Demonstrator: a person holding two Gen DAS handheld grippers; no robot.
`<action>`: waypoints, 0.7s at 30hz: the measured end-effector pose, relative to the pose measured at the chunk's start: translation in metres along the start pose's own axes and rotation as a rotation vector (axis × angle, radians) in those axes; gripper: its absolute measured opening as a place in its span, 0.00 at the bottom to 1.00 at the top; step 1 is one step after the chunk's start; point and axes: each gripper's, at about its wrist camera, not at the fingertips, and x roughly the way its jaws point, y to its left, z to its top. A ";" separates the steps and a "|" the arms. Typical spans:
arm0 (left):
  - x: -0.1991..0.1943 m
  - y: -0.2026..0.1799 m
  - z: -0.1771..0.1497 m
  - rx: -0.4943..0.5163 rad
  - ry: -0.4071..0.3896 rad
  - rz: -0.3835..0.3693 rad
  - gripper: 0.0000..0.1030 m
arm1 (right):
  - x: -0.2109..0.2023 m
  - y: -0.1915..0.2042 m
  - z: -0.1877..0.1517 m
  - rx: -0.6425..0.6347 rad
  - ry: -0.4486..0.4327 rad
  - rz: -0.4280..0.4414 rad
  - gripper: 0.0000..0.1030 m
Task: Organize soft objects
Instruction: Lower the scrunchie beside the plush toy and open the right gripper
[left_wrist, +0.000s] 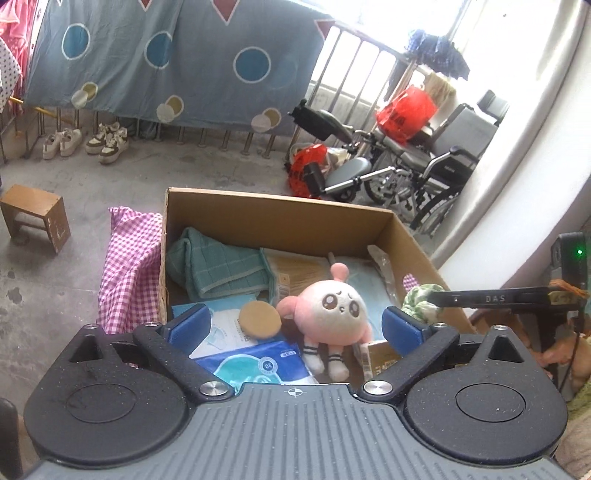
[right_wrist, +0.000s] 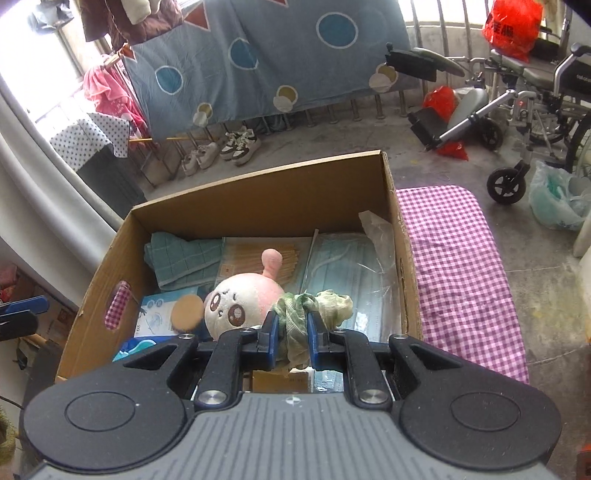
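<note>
A pink and white plush toy (left_wrist: 332, 310) (right_wrist: 240, 299) lies face up in an open cardboard box (left_wrist: 277, 201) (right_wrist: 258, 184). With it are a teal towel (left_wrist: 214, 266) (right_wrist: 177, 258), a round tan pad (left_wrist: 258, 319), a pack of face masks (right_wrist: 351, 266) and a blue packet (left_wrist: 258, 363). My left gripper (left_wrist: 295, 321) hovers open above the box's near side, nothing between its pads. My right gripper (right_wrist: 291, 332) is shut on a crumpled green and white cloth (right_wrist: 299, 314) (left_wrist: 417, 299), held over the box's right part, close beside the plush.
The box rests on a bench covered in pink gingham cloth (left_wrist: 129, 266) (right_wrist: 454, 266). A wheelchair (left_wrist: 424, 166) (right_wrist: 535, 92) with red bags stands behind it on the right. A small wooden stool (left_wrist: 35, 214) and pairs of shoes (left_wrist: 88, 140) sit on the concrete floor under a hanging blue sheet (left_wrist: 166, 55).
</note>
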 end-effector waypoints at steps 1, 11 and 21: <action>-0.005 0.000 -0.004 0.000 -0.009 -0.005 0.97 | -0.003 0.001 -0.001 -0.008 -0.001 -0.013 0.17; -0.023 0.004 -0.034 0.023 -0.064 -0.034 0.97 | -0.023 0.025 0.001 -0.100 0.050 -0.060 0.17; -0.029 0.027 -0.042 -0.002 -0.108 -0.028 0.97 | 0.010 0.067 0.011 -0.113 0.158 0.156 0.17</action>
